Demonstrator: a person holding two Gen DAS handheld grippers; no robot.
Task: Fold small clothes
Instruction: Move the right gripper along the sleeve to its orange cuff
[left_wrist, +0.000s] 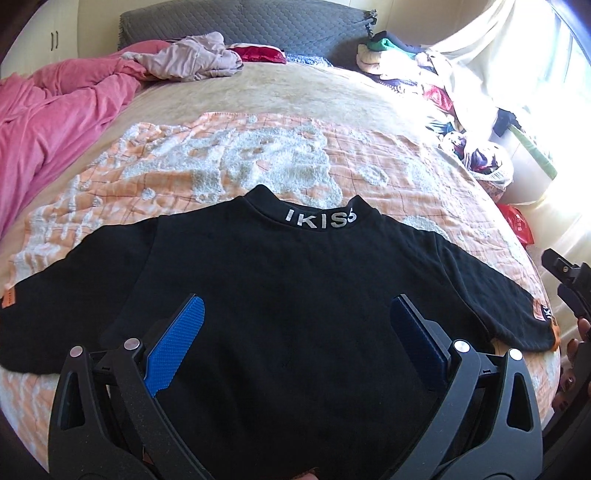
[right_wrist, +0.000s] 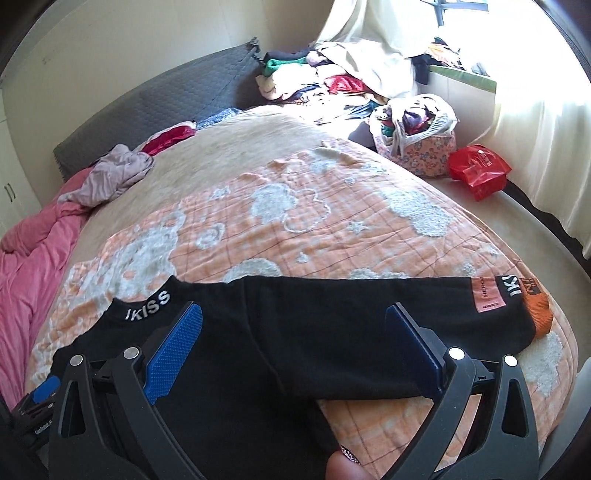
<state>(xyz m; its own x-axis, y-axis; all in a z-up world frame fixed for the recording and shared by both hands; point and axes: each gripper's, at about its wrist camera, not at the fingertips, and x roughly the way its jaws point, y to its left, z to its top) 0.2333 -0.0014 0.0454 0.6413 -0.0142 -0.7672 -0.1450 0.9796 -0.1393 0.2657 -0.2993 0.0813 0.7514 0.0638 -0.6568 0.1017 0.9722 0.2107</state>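
A black knit sweater (left_wrist: 295, 295) with an orange-cuffed sleeve (right_wrist: 539, 314) is spread flat near the bed's front edge on a quilted orange blanket (left_wrist: 258, 155). The left hand-held gripper (left_wrist: 295, 332) and right hand-held gripper (right_wrist: 295, 339) are held with ribbed blue pads (left_wrist: 177, 347) apart, gripping nothing.

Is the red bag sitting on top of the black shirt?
No, the red bag lies off past the bed's far edge, well away from the black shirt spread on the orange blanket.

We lose the near hem of the black top (left_wrist: 295, 295) behind the left gripper (left_wrist: 295, 328) and the picture's bottom edge. Its left sleeve (left_wrist: 44, 314) is cut off at the left. Small lettering on the sleeve patch (right_wrist: 487, 293) is unreadable.
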